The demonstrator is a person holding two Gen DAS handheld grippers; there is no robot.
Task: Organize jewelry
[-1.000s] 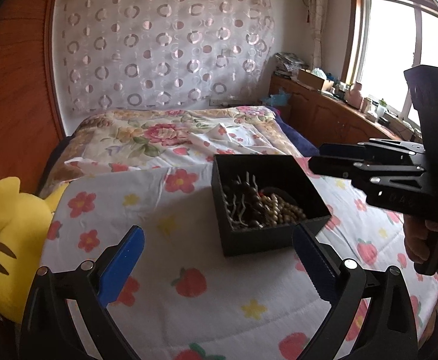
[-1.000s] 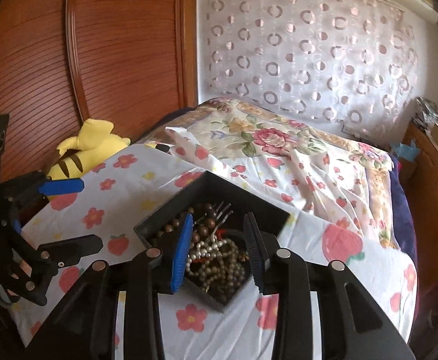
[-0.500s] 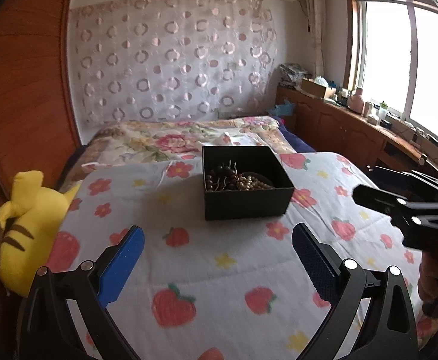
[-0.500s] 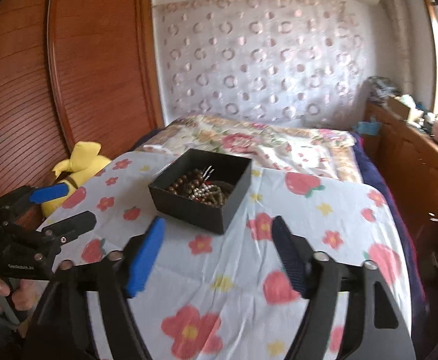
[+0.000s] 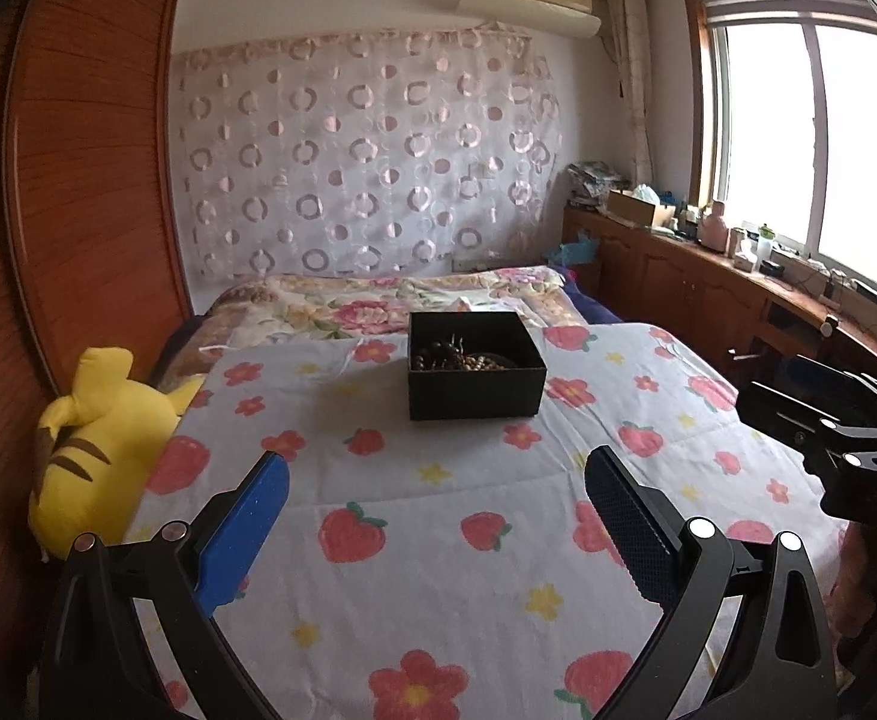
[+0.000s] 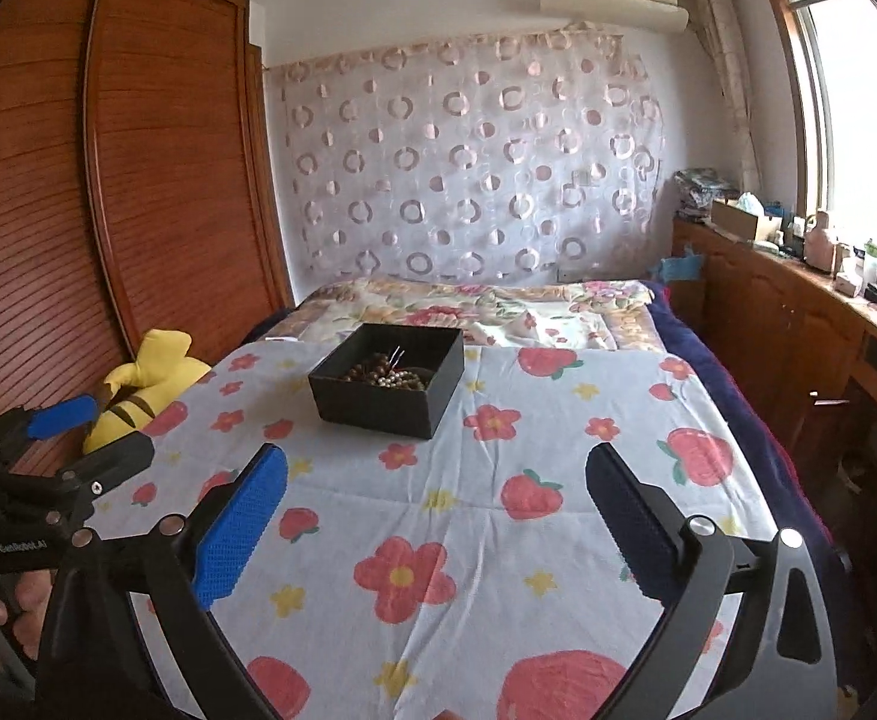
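1. Both your left gripper [image 5: 435, 516] and right gripper [image 6: 435, 516] hang released, jaws spread wide, holding nothing.
2. The black box [image 5: 475, 363] sits on the quilt [image 5: 438, 516] well ahead of both jaws, beads [image 6: 387, 375] heaped inside.
3. Judged: strands are light, limp, tangle-prone; pinch one loop from above.
4. Box walls crowd entry. Soft bedding gives underneath. Plush toy [image 5: 96, 444] sits left, clear.
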